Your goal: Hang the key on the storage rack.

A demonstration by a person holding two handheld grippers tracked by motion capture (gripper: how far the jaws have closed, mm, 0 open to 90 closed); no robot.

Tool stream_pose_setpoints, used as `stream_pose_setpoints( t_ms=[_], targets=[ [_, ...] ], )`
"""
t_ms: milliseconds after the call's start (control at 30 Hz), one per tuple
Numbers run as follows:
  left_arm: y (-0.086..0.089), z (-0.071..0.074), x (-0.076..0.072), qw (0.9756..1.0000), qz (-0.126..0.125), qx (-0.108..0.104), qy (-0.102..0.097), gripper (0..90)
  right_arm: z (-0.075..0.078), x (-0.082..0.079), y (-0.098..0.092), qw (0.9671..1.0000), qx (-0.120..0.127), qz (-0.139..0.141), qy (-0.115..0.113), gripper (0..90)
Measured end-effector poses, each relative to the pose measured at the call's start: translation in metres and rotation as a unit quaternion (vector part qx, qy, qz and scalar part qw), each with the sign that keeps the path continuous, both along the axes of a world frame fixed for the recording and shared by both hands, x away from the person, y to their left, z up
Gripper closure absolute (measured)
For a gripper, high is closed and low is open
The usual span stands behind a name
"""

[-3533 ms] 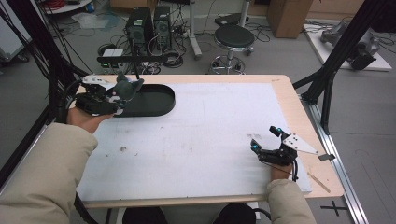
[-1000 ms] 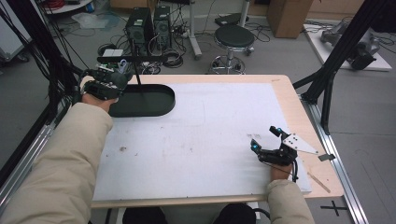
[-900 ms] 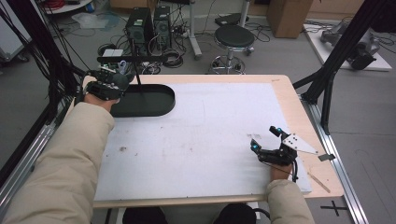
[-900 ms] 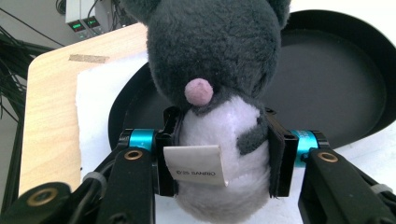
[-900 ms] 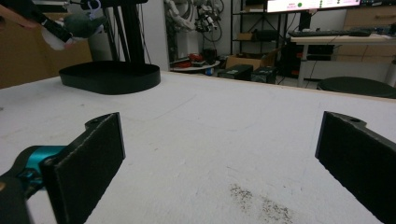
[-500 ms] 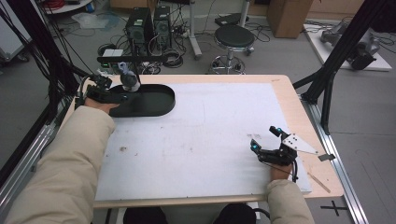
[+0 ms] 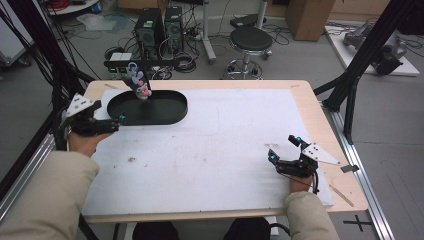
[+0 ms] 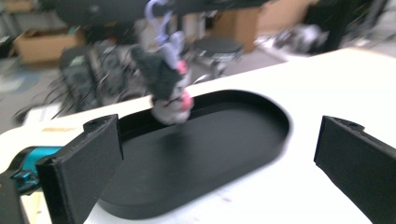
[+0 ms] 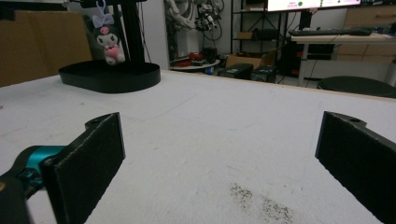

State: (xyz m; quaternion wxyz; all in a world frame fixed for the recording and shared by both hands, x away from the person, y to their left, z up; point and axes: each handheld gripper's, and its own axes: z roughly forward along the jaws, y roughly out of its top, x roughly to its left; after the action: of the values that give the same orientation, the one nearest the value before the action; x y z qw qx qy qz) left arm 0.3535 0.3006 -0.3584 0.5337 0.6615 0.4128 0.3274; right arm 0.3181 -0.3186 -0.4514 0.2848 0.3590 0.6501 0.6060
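Plush toy at the black tray, both tongs empty.
The plush toy (image 7: 138,83) appeared above the far rim of the black oval tray (image 7: 170,111) on the worktop (image 7: 225,135). Left tongs (image 7: 118,120) stood wide open beside the tray; right tongs (image 7: 283,149) rested wide open, well apart.

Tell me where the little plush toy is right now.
The plush toy is at the far left of the table in the high view, over the back rim of the black oval tray, just beyond the open left tongs.
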Motion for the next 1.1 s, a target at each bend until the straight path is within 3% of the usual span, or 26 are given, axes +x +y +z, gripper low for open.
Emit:
stream_pose_setpoints(
  t_ms=[67, 133, 200, 267, 400, 533, 800, 933, 1100],
  targets=[
    [0.001, -0.006, -0.020, 0.9994, -0.024, -0.019, -0.019, 1.7, 0.000, 0.000, 0.000, 1.0000, -0.003, -0.002, 0.001, 0.5],
    [0.001, -0.015, -0.039, 0.9971, -0.044, -0.031, -0.053, 1.7, 0.000, 0.000, 0.001, 1.0000, -0.005, -0.001, -0.003, 0.5],
    [-0.001, -0.027, -0.056, 0.9941, -0.057, -0.040, -0.083, 1.7, 0.000, 0.000, 0.001, 1.0000, -0.003, -0.001, 0.000, 0.5],
    [-0.004, -0.041, -0.068, 0.9924, -0.068, -0.038, -0.096, 1.7, 0.000, -0.001, 0.001, 1.0000, -0.007, -0.004, -0.005, 0.5],
    [-0.008, -0.067, -0.083, 0.9906, -0.080, -0.050, -0.100, 1.7, 0.000, -0.001, 0.001, 1.0000, -0.005, -0.004, -0.007, 0.5],
    [-0.008, -0.081, -0.085, 0.9918, -0.069, -0.056, -0.091, 1.7, 0.000, -0.001, 0.001, 1.0000, -0.005, -0.004, -0.007, 0.5],
    [-0.006, -0.090, -0.089, 0.9906, -0.054, -0.054, -0.114, 1.7, 0.000, -0.001, 0.001, 0.9999, -0.009, -0.004, -0.011, 0.5],
    [-0.004, -0.096, -0.093, 0.9889, -0.047, -0.067, -0.125, 1.7, 0.000, -0.001, 0.001, 0.9999, -0.010, -0.004, -0.013, 0.5],
    [-0.005, -0.096, -0.091, 0.9905, -0.045, -0.060, -0.115, 1.7, 0.000, -0.002, 0.001, 0.9999, -0.008, -0.006, -0.009, 0.5]
  ],
)
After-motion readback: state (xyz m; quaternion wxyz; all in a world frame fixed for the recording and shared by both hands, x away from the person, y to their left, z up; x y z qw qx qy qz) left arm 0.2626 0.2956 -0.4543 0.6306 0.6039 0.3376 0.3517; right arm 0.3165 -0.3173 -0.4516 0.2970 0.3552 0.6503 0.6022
